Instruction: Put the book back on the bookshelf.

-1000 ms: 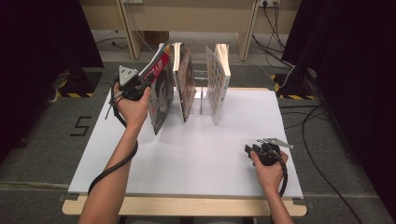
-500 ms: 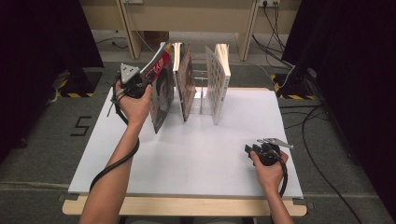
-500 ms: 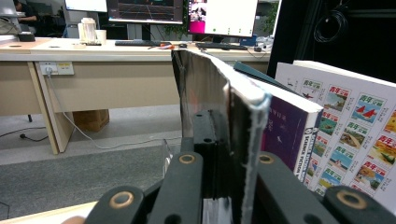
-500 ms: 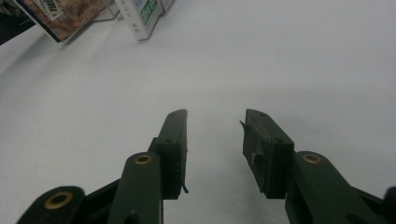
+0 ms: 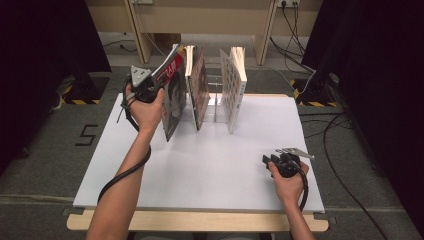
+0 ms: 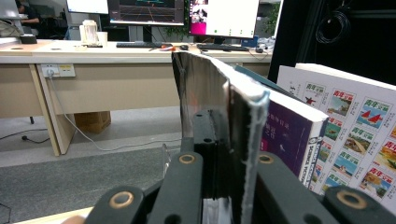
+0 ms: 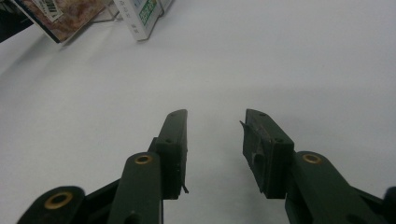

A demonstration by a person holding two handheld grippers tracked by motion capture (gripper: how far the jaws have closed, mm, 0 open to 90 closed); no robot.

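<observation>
Overhead, my left claw (image 5: 159, 86) clenches the top edge of the leftmost magazine (image 5: 172, 100), tilting it away from its neighbour (image 5: 198, 87) so it can come free; its foot rests on the counter (image 5: 210, 165). Along the left claw (image 6: 223, 140), the magazine (image 6: 233, 107) is pinched between both jaws. My right claw (image 7: 215, 140) rests released, well apart, keeping clear.

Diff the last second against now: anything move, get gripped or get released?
No visible change. The left gripper stays shut on the top edge of the tilted magazine at the left of the rack. The right gripper stays open, resting low on the white table. The other two books keep their places.
</observation>
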